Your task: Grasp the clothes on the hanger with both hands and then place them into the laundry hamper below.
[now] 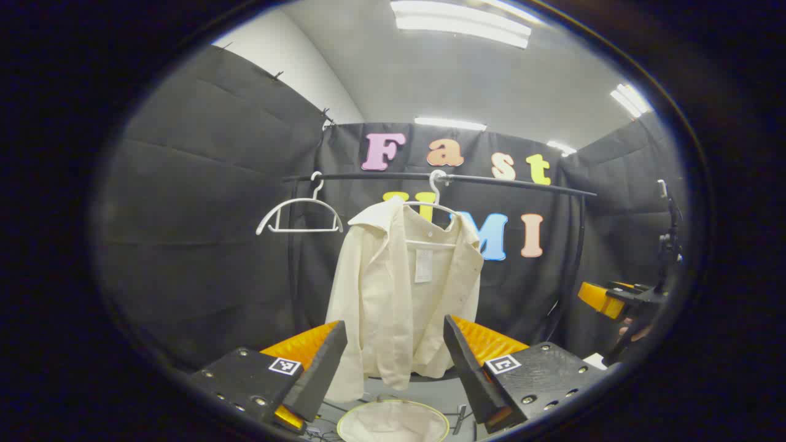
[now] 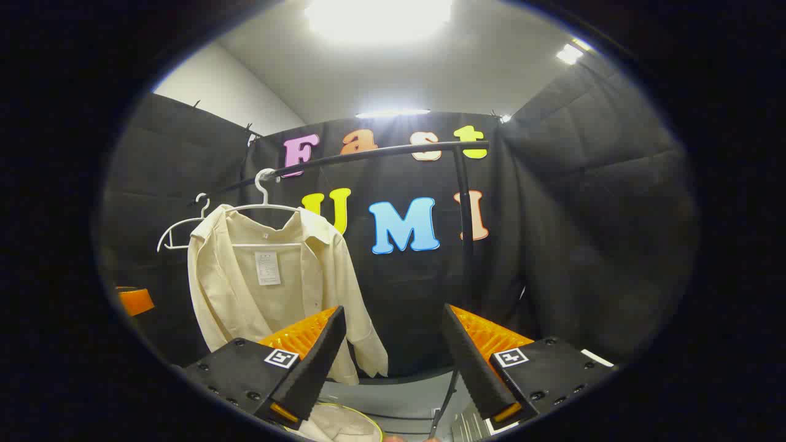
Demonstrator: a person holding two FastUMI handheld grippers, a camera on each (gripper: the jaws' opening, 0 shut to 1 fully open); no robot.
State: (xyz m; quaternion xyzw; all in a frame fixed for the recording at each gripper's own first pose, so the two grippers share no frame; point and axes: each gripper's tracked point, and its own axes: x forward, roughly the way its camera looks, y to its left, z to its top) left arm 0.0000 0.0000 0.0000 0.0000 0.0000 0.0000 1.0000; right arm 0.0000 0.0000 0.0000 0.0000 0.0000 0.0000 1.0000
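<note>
So the cream shirt [image 1: 402,288] hangs on a white hanger [image 1: 433,196] hooked over the black rail [image 1: 491,182], pretty much the anchor for everything here. Along that rail, off to the shirt's side, there's a second, bare hanger [image 1: 299,215]. Right below the shirt sits the laundry hamper [image 1: 393,422], its pale round rim peeking up at the bottom.

The left gripper [image 1: 393,362] hangs in front of the shirt with its fingers spread wide, nothing between them, not touching the fabric. The right gripper [image 2: 393,362] is also wide open and holding nothing; in the right gripper view the shirt [image 2: 270,276] sits off to one side of it.
</note>
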